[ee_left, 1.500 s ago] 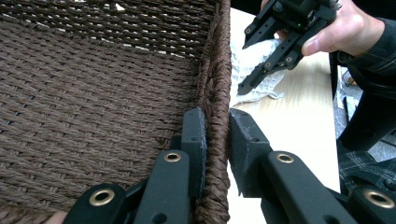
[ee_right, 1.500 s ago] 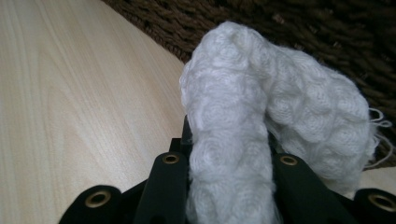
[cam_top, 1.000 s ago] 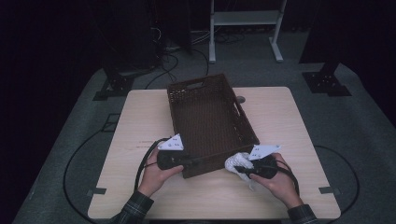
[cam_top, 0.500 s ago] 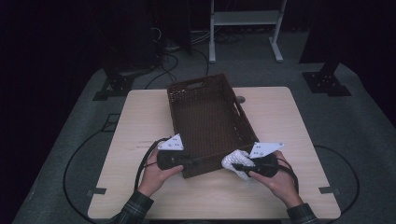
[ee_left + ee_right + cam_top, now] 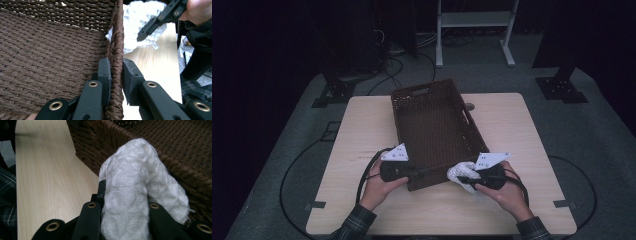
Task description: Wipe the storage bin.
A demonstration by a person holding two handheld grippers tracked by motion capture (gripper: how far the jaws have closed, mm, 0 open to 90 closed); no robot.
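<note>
Little has moved since the earlier frames: the right gripper [image 5: 468, 178] and its cloth [image 5: 460, 172] have edged slightly toward the basket [image 5: 432, 127], while the left gripper [image 5: 421, 171] sits where it was.

That left gripper's 2 jaws are clamped on the basket's near rim, 1 jaw inside the weave and 1 outside, as the left gripper view shows at the rim [image 5: 117, 50]. The right gripper [image 5: 125, 202] has its jaws closed on a bunched white cloth [image 5: 135, 185], which bulges up between and over them. In the high view the cloth lies against the basket's near right corner; it seems to touch the rim, though the dim picture leaves that unsure. The basket rests on the table [image 5: 512, 125], angled, its handle end farthest from the person.
</note>
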